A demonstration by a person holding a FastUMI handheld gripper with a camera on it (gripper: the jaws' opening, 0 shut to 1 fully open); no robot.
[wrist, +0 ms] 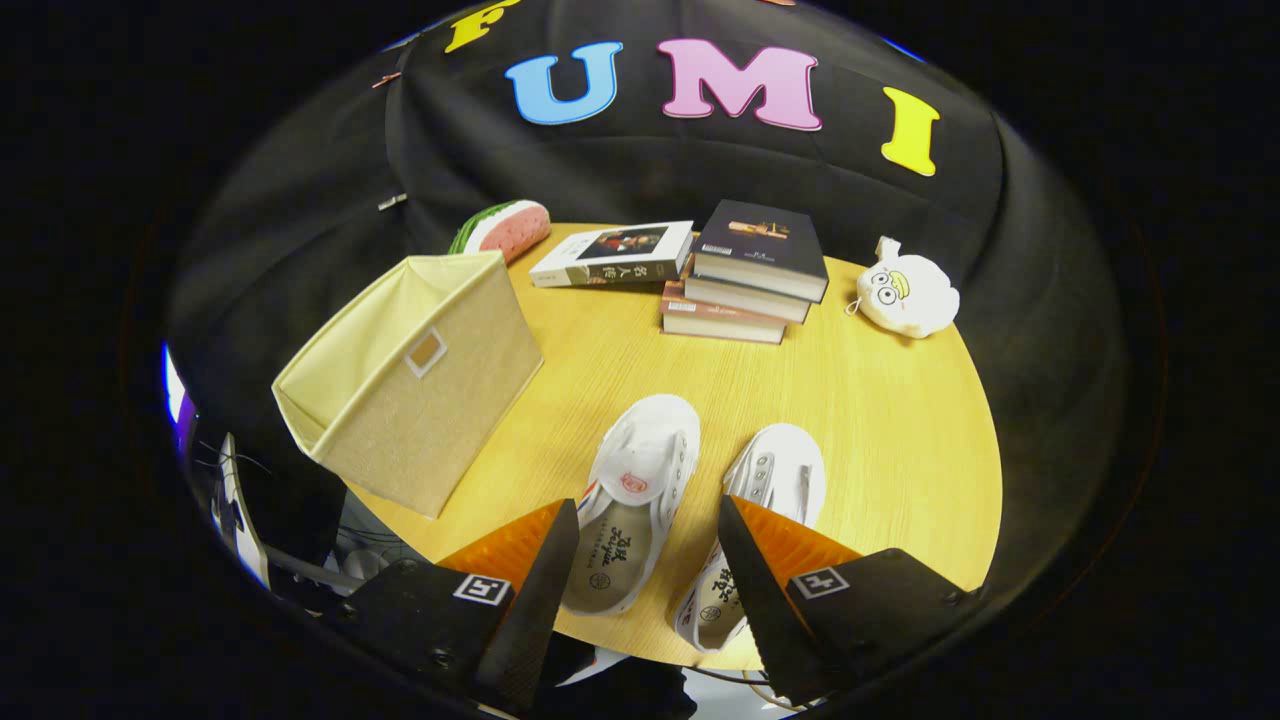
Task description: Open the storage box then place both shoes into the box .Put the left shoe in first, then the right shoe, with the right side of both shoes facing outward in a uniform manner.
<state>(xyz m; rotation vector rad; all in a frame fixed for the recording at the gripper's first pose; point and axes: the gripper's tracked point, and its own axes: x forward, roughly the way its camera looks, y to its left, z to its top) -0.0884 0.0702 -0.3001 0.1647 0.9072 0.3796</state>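
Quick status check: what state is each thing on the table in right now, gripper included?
Beige fabric storage box: unfolded, open, tipped on its side.
Left white canvas shoe: upright on the table, between the fingers.
Right white canvas shoe: upright on the table, partly behind one finger.
Gripper: open, holding nothing.
Stack of books: closed, lying flat.

The gripper point(648, 540) is held with fingers spread apart, above the two shoes point(640, 490), nothing gripped. Left of the shoes, the storage box point(420, 390) is stood at the table point(900, 420) edge, mouth open. Beyond the shoes, bare tabletop is found up to the stacked books point(745, 275). A plush toy point(908, 292) is set to the far right of the shoes, with clear surface between.
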